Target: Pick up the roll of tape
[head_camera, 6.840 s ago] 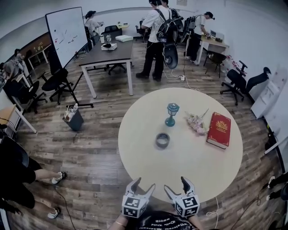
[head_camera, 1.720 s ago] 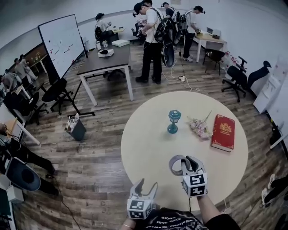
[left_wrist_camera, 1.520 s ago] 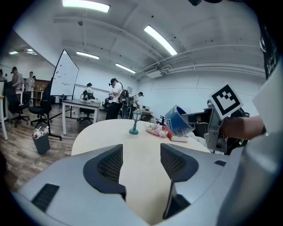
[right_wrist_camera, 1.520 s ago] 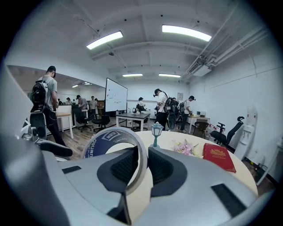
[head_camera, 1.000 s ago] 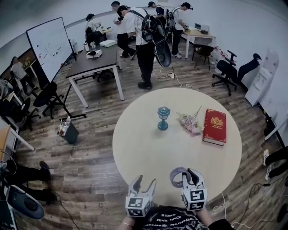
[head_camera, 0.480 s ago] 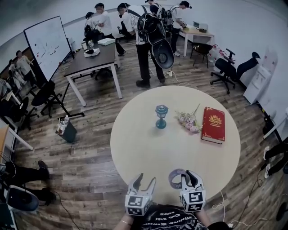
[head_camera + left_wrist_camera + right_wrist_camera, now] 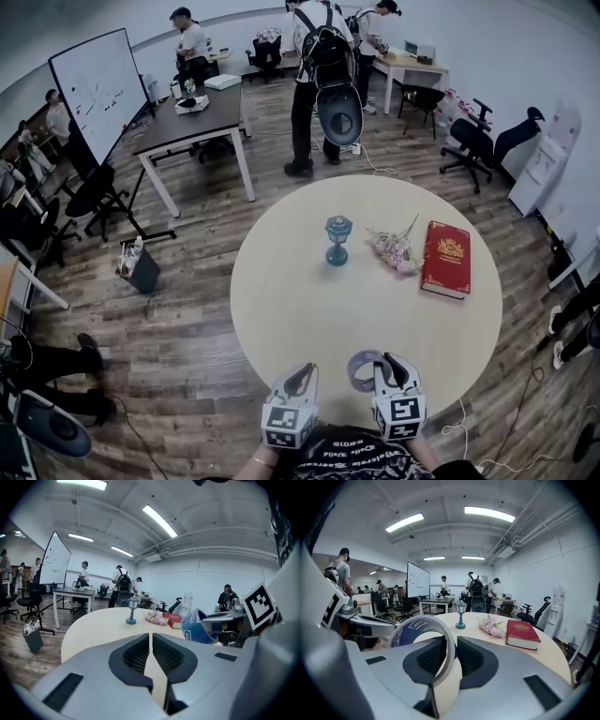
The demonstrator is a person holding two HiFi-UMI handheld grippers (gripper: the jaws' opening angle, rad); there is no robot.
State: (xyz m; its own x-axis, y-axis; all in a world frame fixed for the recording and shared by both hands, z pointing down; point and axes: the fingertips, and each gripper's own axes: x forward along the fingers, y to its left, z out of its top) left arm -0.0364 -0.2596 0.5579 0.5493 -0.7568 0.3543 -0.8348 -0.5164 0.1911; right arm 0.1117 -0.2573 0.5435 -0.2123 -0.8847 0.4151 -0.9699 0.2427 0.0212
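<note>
- The right gripper (image 7: 451,643) is clamped on the roll of tape (image 7: 417,631). The thin wall of the roll stands between its two pads, one pad inside the ring and one outside.
- The roll is held upright, and its blue printed inner side faces the left gripper. We see this in the left gripper view, where the roll of tape (image 7: 199,627) shows at the right.
- In the head view the roll of tape (image 7: 360,367) is just left of the right gripper (image 7: 388,367), over the near edge of the round table (image 7: 300,309). We cannot tell whether its lower edge touches the table.
- The left gripper (image 7: 150,638) holds nothing. Its jaws are closing, and there is only a narrow slit between the pads. It is beside the right one, at the same near edge.
- Farther on the table stands a small teal lantern (image 7: 337,240). To its right lies a bunch of pale flowers (image 7: 394,251), and right of that a red book (image 7: 445,258) lies flat. All three are well apart from the tape.
- On the wooden floor, left of the table, stands a small dark bin (image 7: 142,270). A few pale objects stick up out of it, too small for us to name.
- Behind the bin are a whiteboard (image 7: 89,89) on a stand and a long dark desk (image 7: 197,117).
- A person with a backpack (image 7: 323,56) stands beyond the table.
</note>
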